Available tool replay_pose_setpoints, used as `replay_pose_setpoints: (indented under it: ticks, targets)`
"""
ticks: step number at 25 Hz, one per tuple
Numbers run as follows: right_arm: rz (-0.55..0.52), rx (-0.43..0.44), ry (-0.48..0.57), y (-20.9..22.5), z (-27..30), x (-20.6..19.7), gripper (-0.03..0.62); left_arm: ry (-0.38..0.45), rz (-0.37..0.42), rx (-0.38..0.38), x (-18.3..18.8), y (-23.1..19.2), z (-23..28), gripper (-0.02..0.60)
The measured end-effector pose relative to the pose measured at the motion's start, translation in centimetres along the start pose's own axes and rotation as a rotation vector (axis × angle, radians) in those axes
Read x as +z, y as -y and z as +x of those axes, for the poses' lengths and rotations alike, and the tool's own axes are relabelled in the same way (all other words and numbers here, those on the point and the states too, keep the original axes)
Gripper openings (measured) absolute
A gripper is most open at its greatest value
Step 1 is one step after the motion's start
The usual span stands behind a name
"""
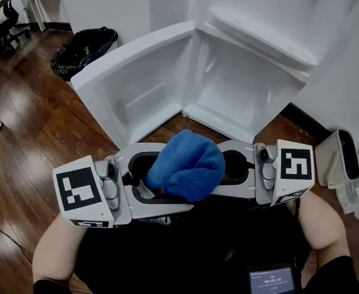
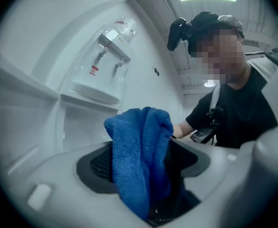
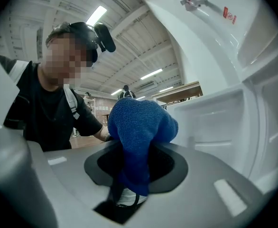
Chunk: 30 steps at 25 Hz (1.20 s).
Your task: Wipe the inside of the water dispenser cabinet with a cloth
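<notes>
My right gripper (image 1: 231, 170) was clenched on the blue terry cloth (image 1: 188, 164), a lower fold pinched deep between the jaws and the rest bulging out over the top. My left gripper (image 1: 152, 185) faced it tip to tip, both pointing level. Its jaws were released: the cloth's other end hung between them, draped and not squeezed. The cloth was a bunched lump up in the air between the two grippers. It sat outside the white water dispenser cabinet (image 1: 247, 84), just in front of the cabinet's lower front edge. The white cabinet door (image 1: 130, 72) was swung wide to the left. A black bin bag (image 1: 84, 51) stood on the brown wooden floor (image 1: 20, 121) beyond the door's far edge.
</notes>
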State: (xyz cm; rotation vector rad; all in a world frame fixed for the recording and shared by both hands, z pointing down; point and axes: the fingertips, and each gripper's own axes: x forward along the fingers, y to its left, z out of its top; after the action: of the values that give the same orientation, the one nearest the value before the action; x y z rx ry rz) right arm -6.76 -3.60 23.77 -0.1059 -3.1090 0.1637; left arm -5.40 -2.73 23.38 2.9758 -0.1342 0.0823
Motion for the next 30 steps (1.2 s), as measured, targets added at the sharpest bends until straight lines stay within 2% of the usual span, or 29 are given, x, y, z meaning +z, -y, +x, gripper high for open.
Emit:
replay_pose_setpoints:
  ticks: [2, 4, 10, 14, 17, 20, 22, 24, 28, 30]
  targets:
    - [0.002, 0.005, -0.009, -0.2, 0.0, -0.4, 0.126, 0.000, -0.005, 0.000, -0.2, -0.1, 0.1, 0.264]
    - [0.001, 0.000, -0.015, -0.3, -0.2, -0.7, 0.126, 0.001, -0.002, 0.000, -0.4, 0.0, 0.2, 0.233]
    - [0.003, 0.016, 0.014, -1.0, -0.4, -0.3, 0.124, 0.020, 0.012, -0.013, -0.2, 0.8, -0.1, 0.206]
    - [0.075, 0.064, 0.035, -2.2, -0.1, 0.6, 0.124, 0.036, 0.005, -0.040, 0.2, 1.3, -0.5, 0.191]
    - [0.078, 0.057, 0.035, -1.6, -0.9, 0.5, 0.135, 0.066, -0.006, -0.037, 0.8, 1.1, -0.7, 0.139]
    - [0.098, 0.029, 0.058, -0.8, -1.5, 1.1, 0.149, 0.100, -0.009, -0.009, 1.5, 0.6, -0.8, 0.126]
    - [0.091, -0.014, 0.068, 0.1, -2.0, 1.3, 0.149, 0.118, -0.006, 0.031, 1.9, -0.1, -0.9, 0.124]
    - [0.075, -0.097, 0.084, 1.7, -2.8, 1.5, 0.147, 0.149, 0.003, 0.097, 2.5, -1.2, -1.4, 0.124]
    - [0.078, -0.370, 0.124, 6.7, -5.8, 1.9, 0.126, 0.206, 0.057, 0.264, 4.1, -3.8, -3.5, 0.124]
    - [0.092, -0.498, 0.127, 8.8, -7.5, 1.5, 0.113, 0.207, 0.085, 0.321, 4.4, -4.5, -4.2, 0.124]
